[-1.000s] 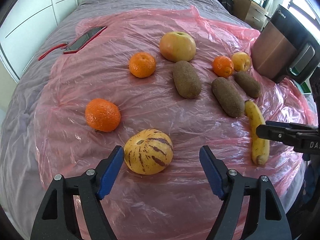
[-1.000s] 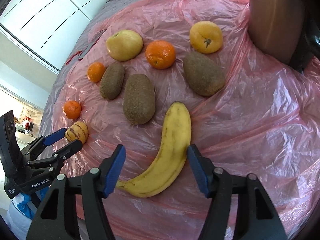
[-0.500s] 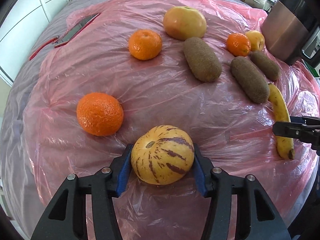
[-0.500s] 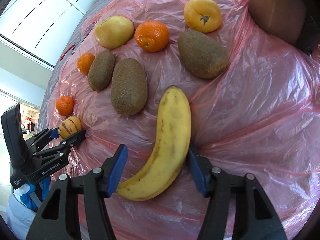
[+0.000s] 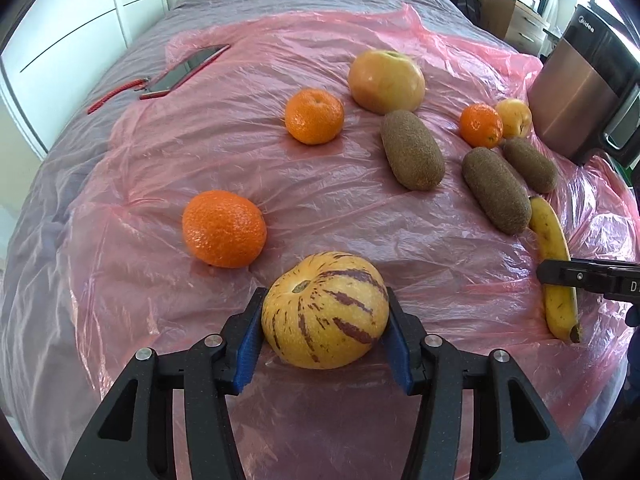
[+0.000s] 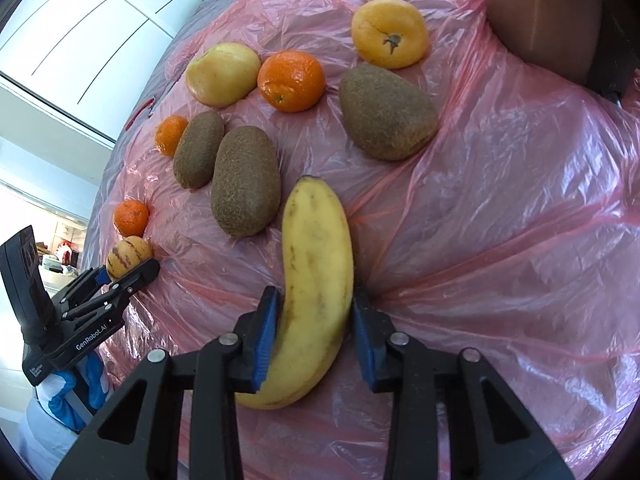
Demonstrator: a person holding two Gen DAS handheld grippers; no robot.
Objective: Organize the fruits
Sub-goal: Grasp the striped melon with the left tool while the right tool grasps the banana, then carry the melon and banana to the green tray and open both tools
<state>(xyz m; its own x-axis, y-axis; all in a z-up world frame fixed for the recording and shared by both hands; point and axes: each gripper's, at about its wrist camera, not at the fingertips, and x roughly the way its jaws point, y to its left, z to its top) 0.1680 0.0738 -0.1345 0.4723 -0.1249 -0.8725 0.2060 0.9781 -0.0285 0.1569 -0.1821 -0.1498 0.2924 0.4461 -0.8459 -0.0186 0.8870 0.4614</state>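
Left gripper (image 5: 325, 336) clamped on striped melon (image 5: 325, 310), near sheet edge. Right gripper (image 6: 314, 338) pinching banana (image 6: 316, 276) at lower half. We judge banana soft, bruisable; melon round, smooth, liable to slip. Hold mid-body, gently.

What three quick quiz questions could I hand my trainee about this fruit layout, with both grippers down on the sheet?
1. Which fruit is the left gripper clamped on?
A. the striped melon
B. an apple
C. a lemon
2. True or false: the banana lies between the pads of the right gripper.
3. How many brown fuzzy fruits lie on the pink plastic sheet?

Key: 1 A. 2 True. 3 Three.
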